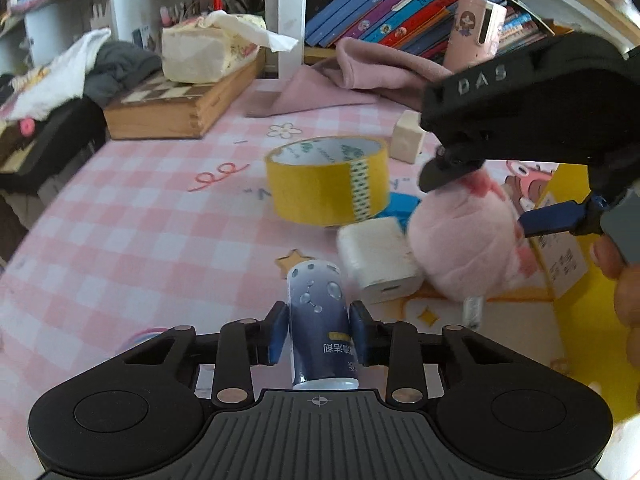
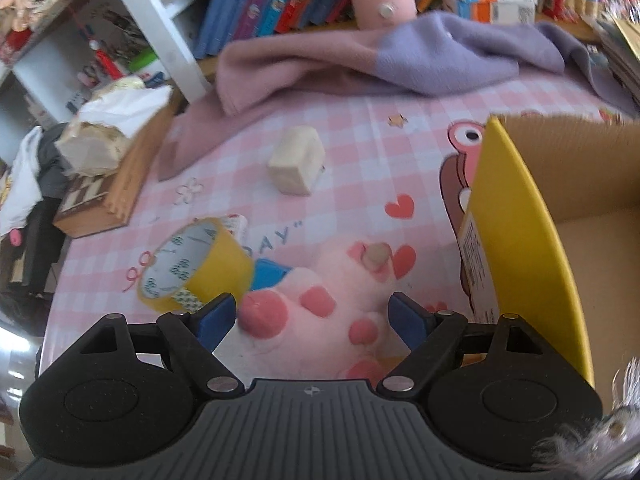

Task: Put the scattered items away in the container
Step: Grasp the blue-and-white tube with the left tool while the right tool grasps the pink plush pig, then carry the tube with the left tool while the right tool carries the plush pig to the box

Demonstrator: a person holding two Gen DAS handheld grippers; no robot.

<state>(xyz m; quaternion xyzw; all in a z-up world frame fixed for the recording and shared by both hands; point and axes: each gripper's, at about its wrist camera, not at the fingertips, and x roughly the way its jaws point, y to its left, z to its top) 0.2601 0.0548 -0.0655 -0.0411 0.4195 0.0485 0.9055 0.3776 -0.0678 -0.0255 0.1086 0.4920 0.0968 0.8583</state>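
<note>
Table cover: pink-and-white check with cartoon prints; carries all the scattered items.
Cardboard box: yellow outside, brown inside, open at top; stands at right edge of table, just beside pink plush toy.
Blanket: pink and lilac, crumpled along far side of table below a row of books.
Wooden case: far left, chequered top, tissue pack resting on it.
Right gripper: tilted down over plush toy; blue pads spread wide, one each side of toy, neither seen pressing on it. In left wrist view, one black finger just above toy's top, contact not certain.
Left gripper: tilted down at near edge of table; blue pads clamped on both sides of small bottle.
Pink plush toy: lying on table beside box, darker pink patches showing, white tag at its near end.
Tape roll: yellow, on its side, mid table, leaning over a blue item.
White adapter: between tape roll and bottle, touching plush toy.
Small bottle: dark blue label, pale cap end pointing away; lying between left pads, outside box.
Cream block: alone, far side, well apart from grippers.
</note>
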